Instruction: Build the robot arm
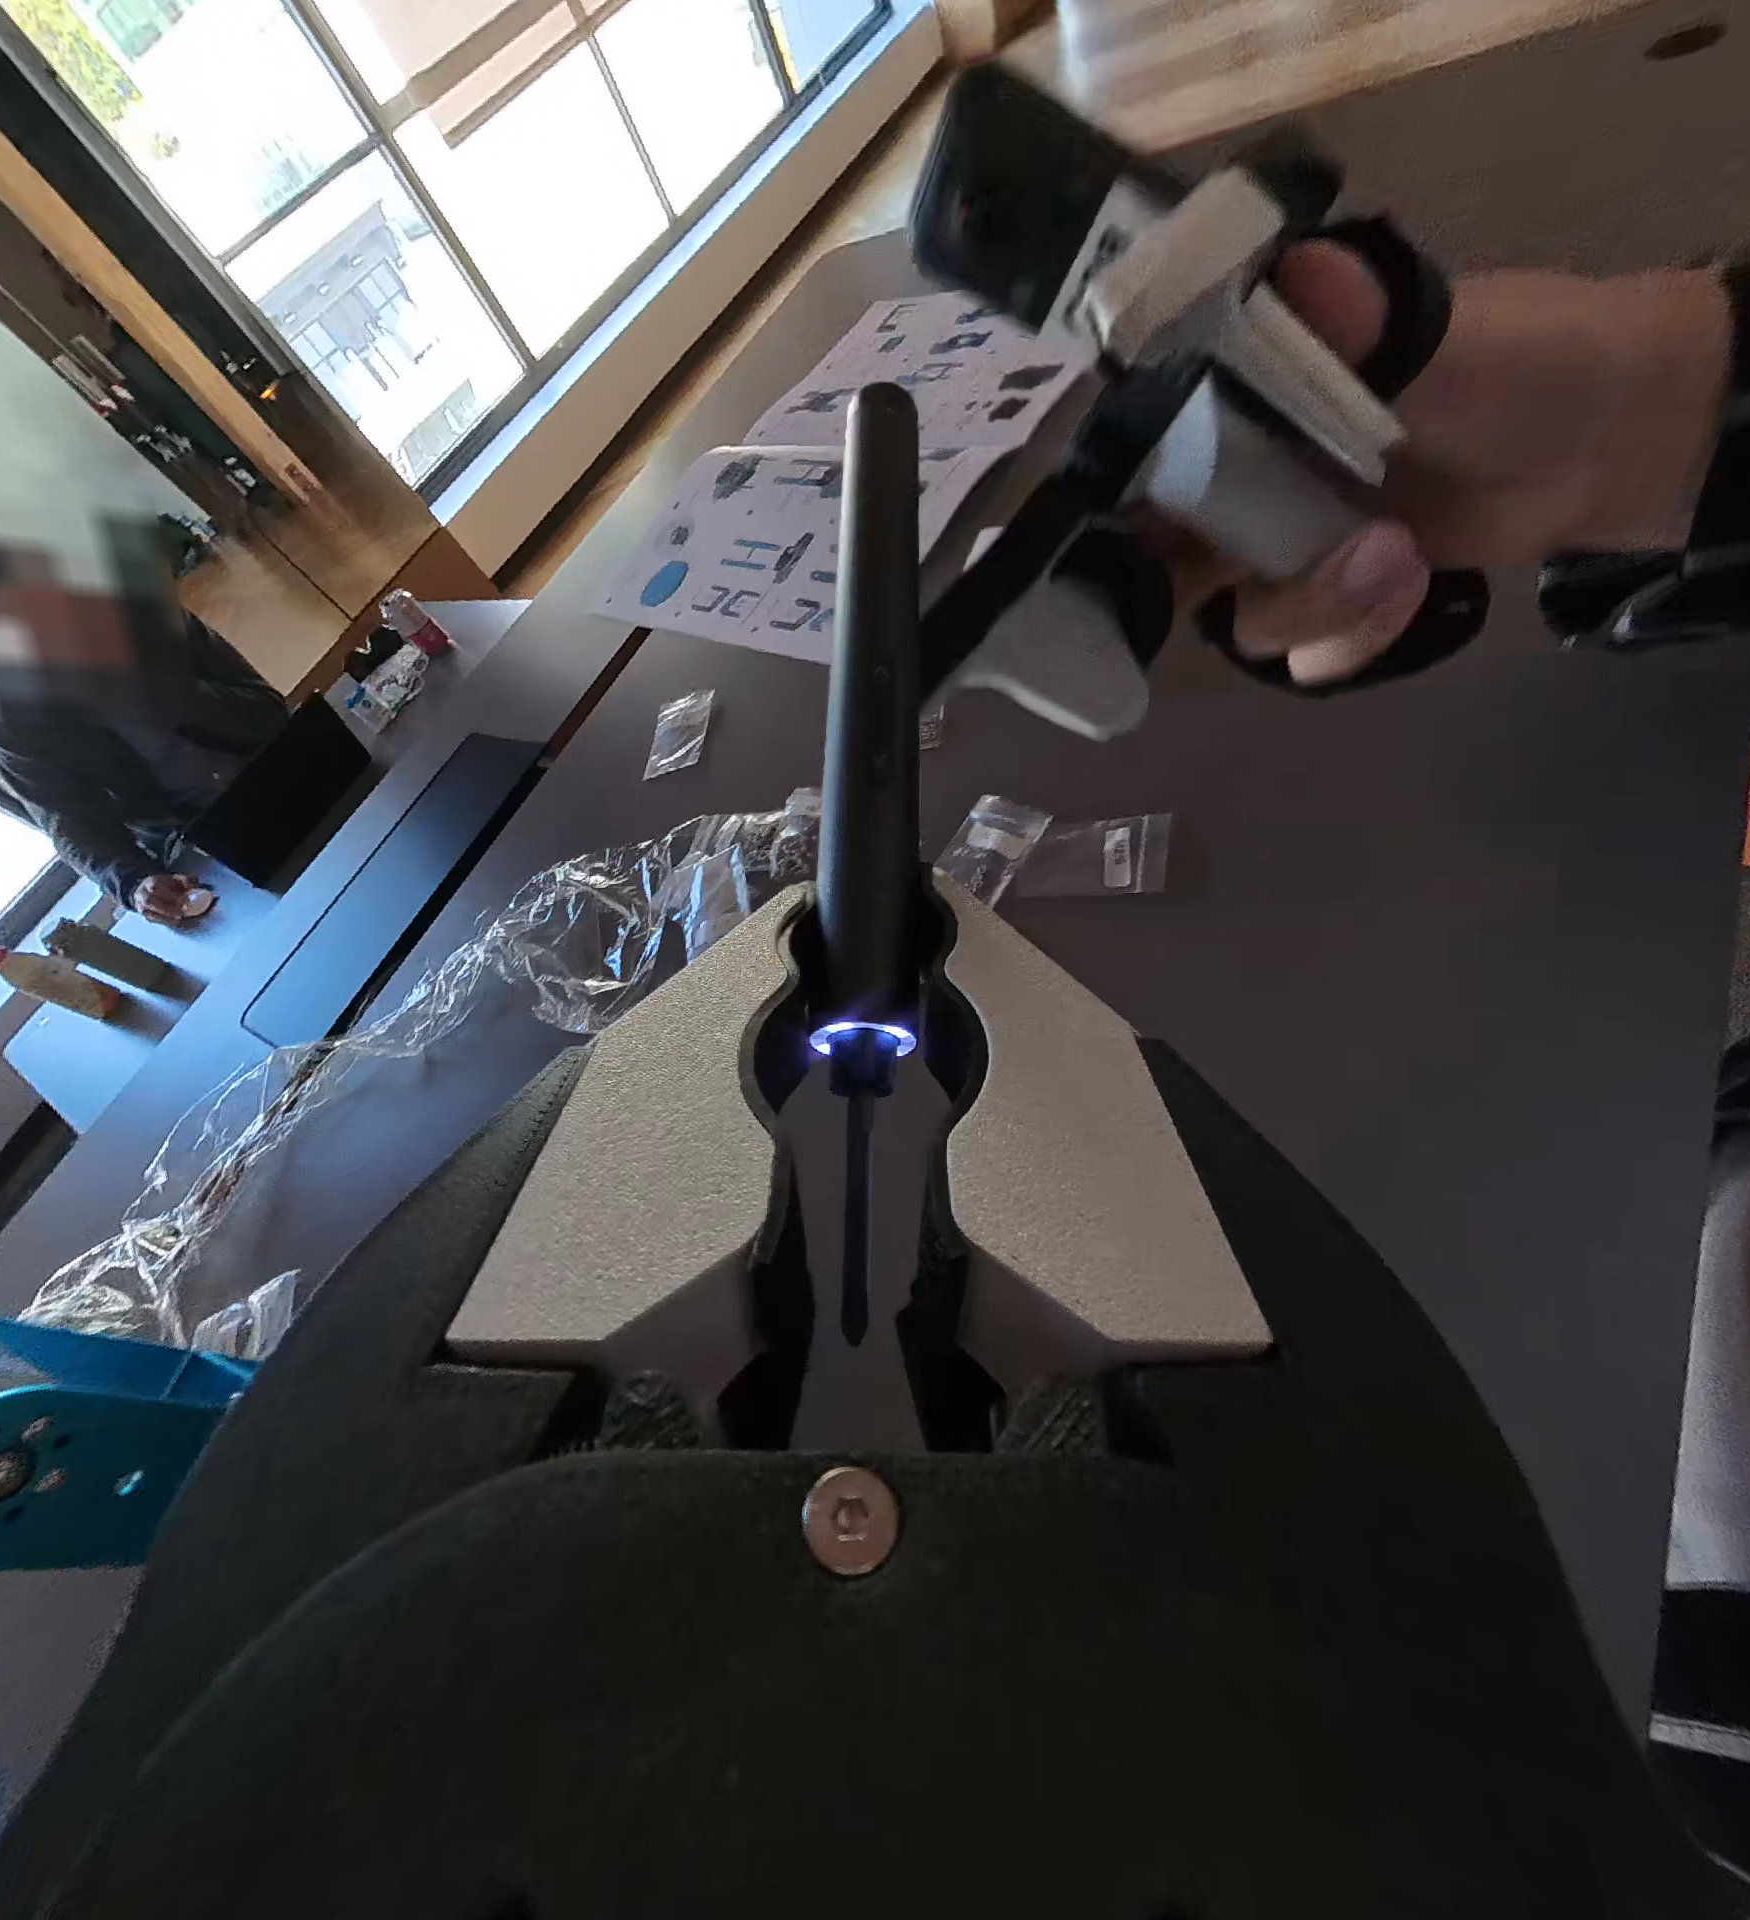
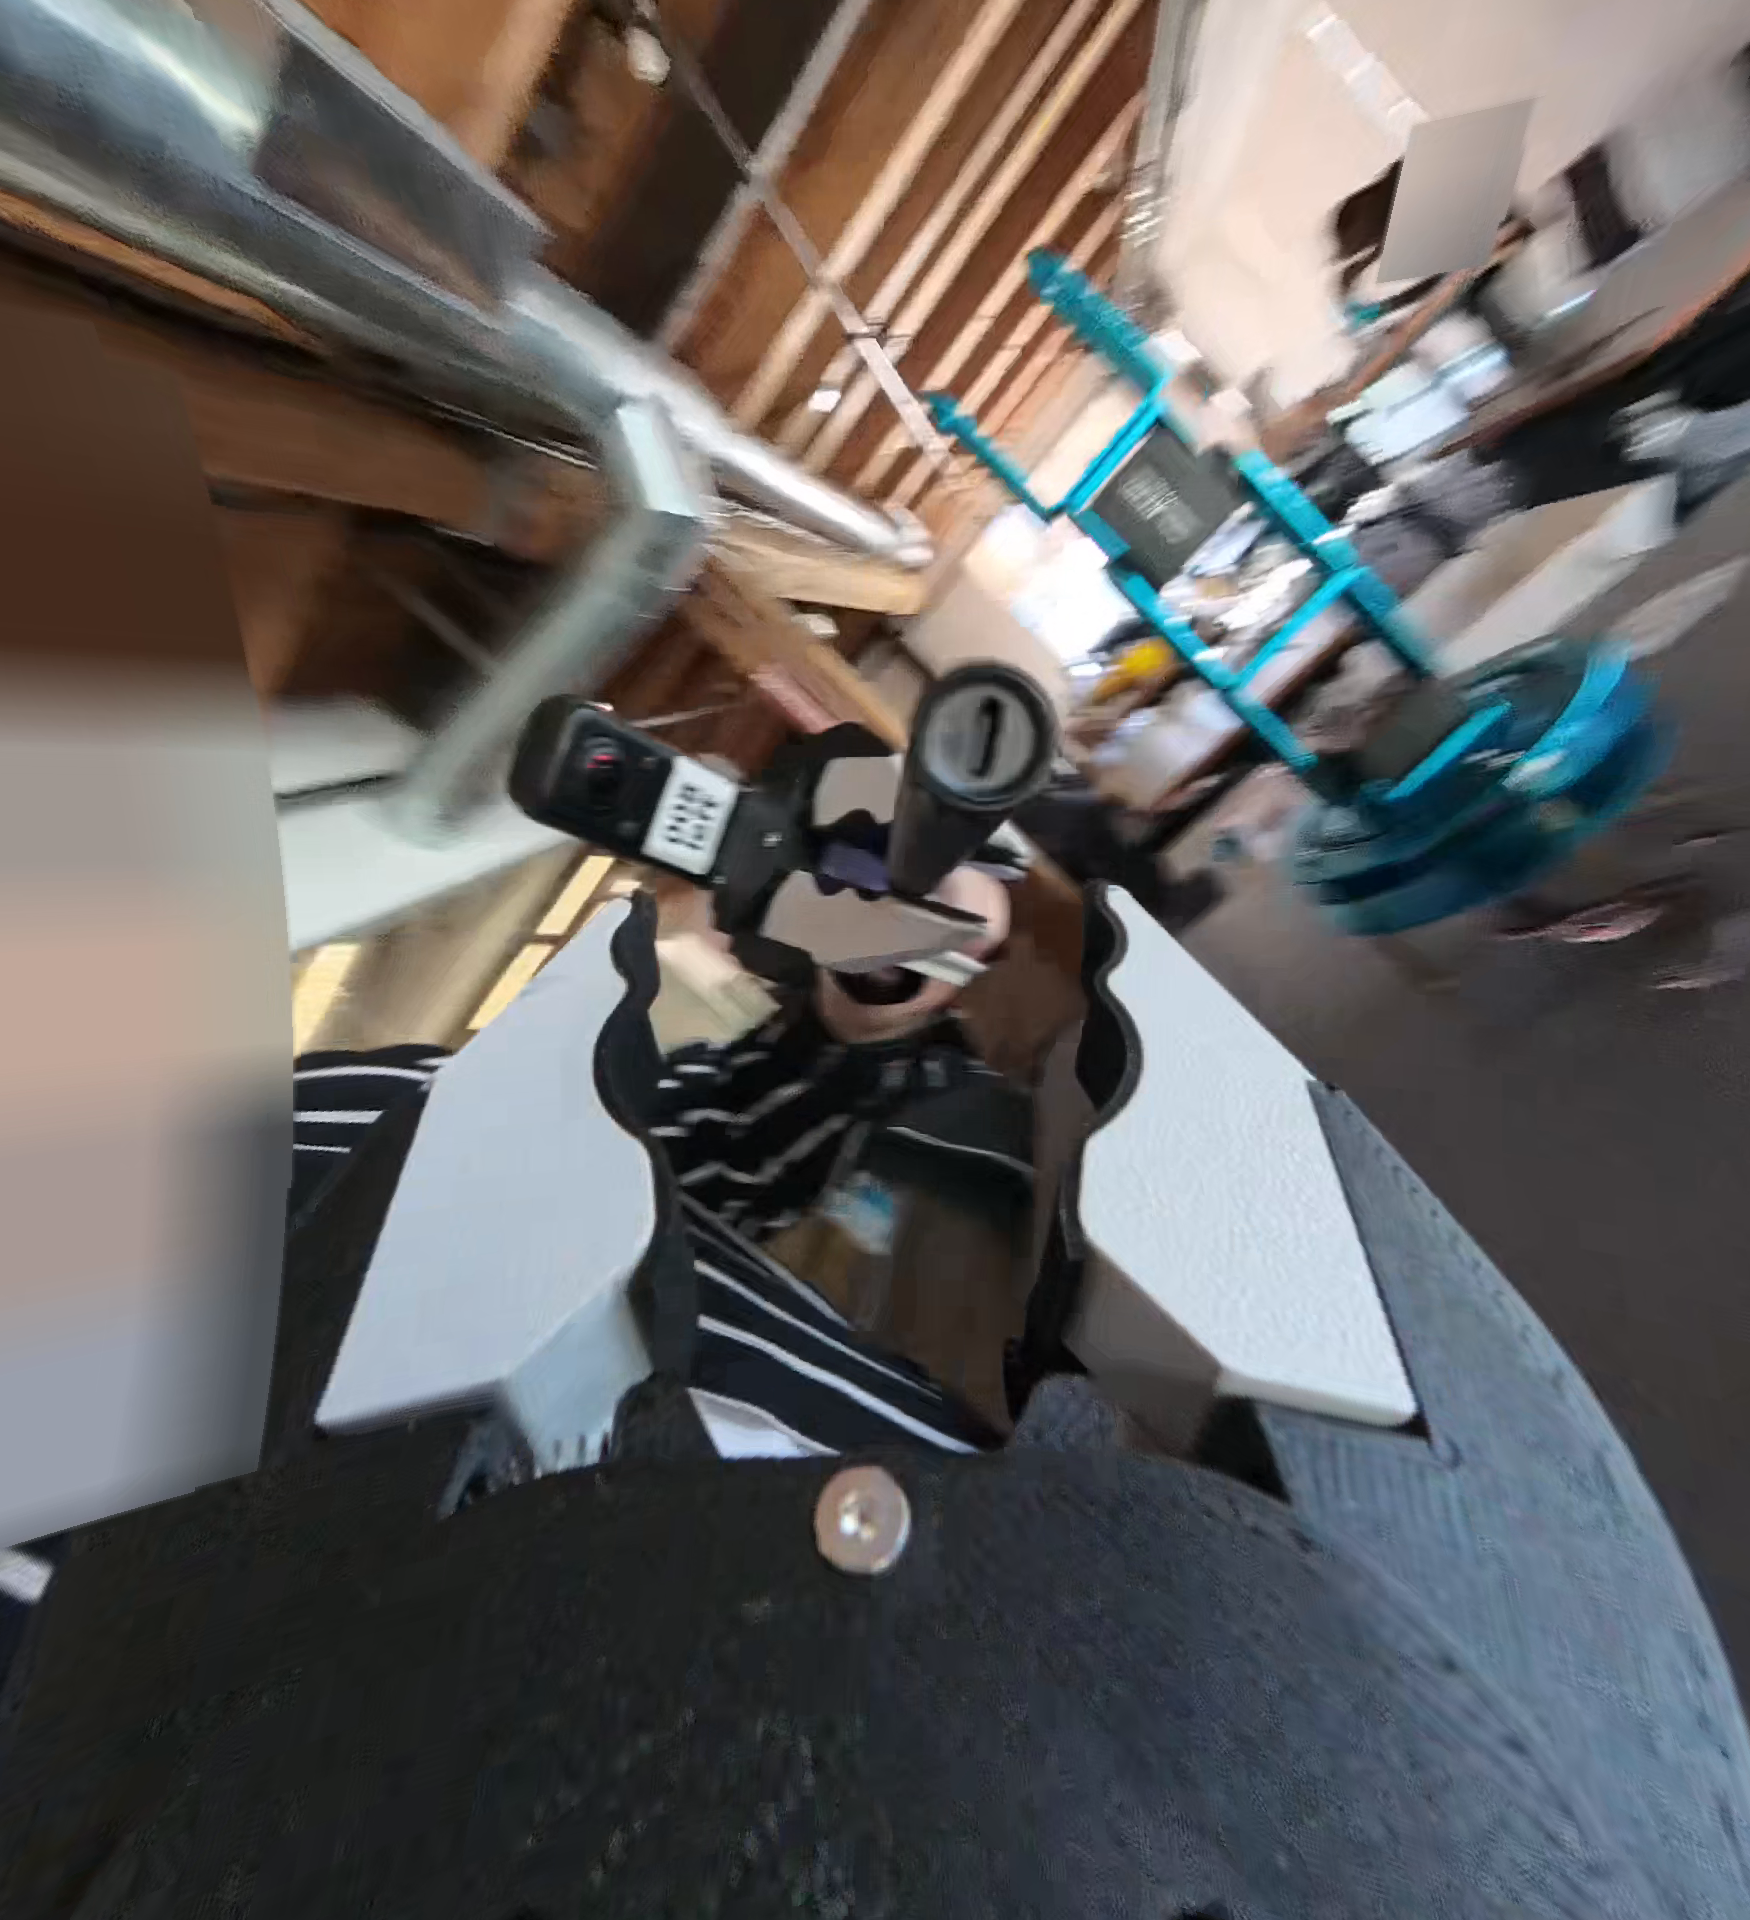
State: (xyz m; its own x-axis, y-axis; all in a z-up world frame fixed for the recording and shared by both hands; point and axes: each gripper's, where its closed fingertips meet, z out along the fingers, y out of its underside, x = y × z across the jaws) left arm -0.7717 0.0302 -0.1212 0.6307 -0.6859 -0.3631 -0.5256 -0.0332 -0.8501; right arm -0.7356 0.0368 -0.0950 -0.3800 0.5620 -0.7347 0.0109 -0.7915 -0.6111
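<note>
Left gripper clamped on black electric screwdriver; right gripper agape, empty, aloft beyond screwdriver's end.

From my left wrist view, the right gripper at upper right is smeared by motion, so I cannot tell how its fingers stand. The blue part at lower left is cut off by the frame edge. In my right wrist view, the teal rack at upper right is too blurred to read its contents.
</note>
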